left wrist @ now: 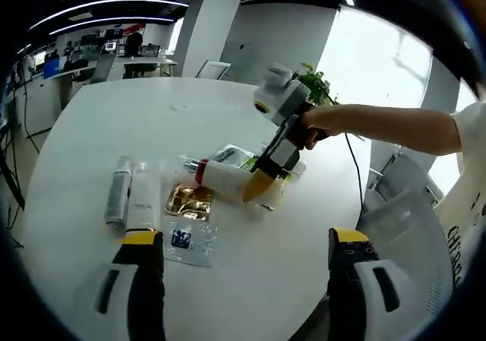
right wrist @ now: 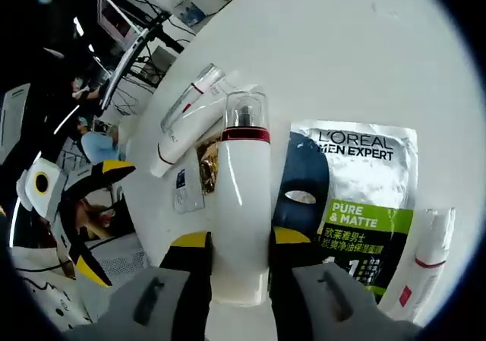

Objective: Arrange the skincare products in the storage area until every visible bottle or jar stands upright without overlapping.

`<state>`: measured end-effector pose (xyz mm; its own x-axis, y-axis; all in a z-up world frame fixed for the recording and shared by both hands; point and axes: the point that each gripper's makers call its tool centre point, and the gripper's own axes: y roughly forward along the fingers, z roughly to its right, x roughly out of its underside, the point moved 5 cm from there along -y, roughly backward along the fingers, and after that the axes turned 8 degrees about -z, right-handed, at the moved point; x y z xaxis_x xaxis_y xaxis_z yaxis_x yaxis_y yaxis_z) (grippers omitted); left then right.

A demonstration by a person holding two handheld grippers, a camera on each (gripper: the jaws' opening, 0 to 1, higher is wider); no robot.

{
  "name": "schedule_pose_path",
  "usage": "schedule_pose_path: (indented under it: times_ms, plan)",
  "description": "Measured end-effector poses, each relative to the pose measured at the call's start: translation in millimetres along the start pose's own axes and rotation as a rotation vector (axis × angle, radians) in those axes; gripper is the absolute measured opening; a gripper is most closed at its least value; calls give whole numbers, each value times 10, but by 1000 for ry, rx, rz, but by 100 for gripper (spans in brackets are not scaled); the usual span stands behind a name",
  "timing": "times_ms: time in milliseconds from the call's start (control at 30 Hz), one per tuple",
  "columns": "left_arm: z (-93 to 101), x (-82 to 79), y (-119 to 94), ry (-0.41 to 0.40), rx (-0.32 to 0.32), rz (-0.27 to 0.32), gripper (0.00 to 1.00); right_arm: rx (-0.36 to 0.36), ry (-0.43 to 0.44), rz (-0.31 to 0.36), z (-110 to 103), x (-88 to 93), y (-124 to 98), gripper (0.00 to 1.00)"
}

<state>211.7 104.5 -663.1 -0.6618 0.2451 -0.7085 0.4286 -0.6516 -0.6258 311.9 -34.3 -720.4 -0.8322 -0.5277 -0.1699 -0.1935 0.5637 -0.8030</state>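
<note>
The right gripper [right wrist: 241,242] clamps a white pump bottle [right wrist: 243,204] lying flat on the round white table [left wrist: 99,121] — beside a green-labelled sachet [right wrist: 364,204]. The left gripper [left wrist: 247,242] hovers wide open — near two tubes [left wrist: 133,197].

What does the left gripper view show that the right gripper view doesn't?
The left gripper view alone shows the person's arm carrying the right gripper, a potted plant, and its own open jaws over the table edge. The right gripper view alone shows the L'Oreal Men Expert sachet clearly. Both show the white pump bottle lying down between the right gripper's jaws, the gold sachet and two white tubes.
</note>
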Motion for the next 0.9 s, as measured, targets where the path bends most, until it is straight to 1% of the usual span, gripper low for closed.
schedule_pose_path:
  times_ms: [33,67,100,167,233,333,367,400,467,500,567,633,667,700,767,800,867,900]
  plan:
    - [7,-8,21,-9,16,2,84,-32,26,14,-7,39,-6,28]
    - [14,-10,31,-6,26,-1,84,-48,38,23,-5,58,-7,28]
    - [37,-7,43,6,50,-10,84,-81,62,36,-6,95,-7,28]
    - [47,-16,56,0,73,-12,84,-150,104,63,-28,164,6,28]
    - [75,-35,68,-13,110,-3,84,-202,143,98,-39,211,19,28]
    - [101,-62,81,-26,147,1,83,-284,193,152,-60,308,33,28]
    - [123,-77,86,-24,166,3,83,-303,209,154,-62,343,38,28]
    - [140,-88,91,-22,178,4,83,-327,219,176,-72,369,42,28]
    - [193,-113,107,-9,221,6,83,-349,228,196,-80,415,41,28]
    - [201,-128,124,-18,238,4,82,-371,245,215,-92,437,38,28]
    - [201,-150,166,-39,252,5,84,-424,284,243,-106,487,39,28]
    - [212,-162,194,-55,266,6,85,-445,292,260,-100,556,52,28]
    - [223,-165,204,-59,277,5,85,-447,292,266,-93,559,54,28]
    - [243,-168,221,-62,293,5,84,-469,312,278,-90,585,48,28]
    - [260,-166,247,-75,309,-5,83,-490,325,289,-90,596,28,28]
    - [257,-171,273,-111,318,-8,83,-502,335,308,-85,605,8,28]
    - [254,-193,293,-137,340,0,83,-505,333,314,-86,628,-12,28]
    - [262,-209,301,-159,363,3,82,-512,323,323,-110,640,-38,28]
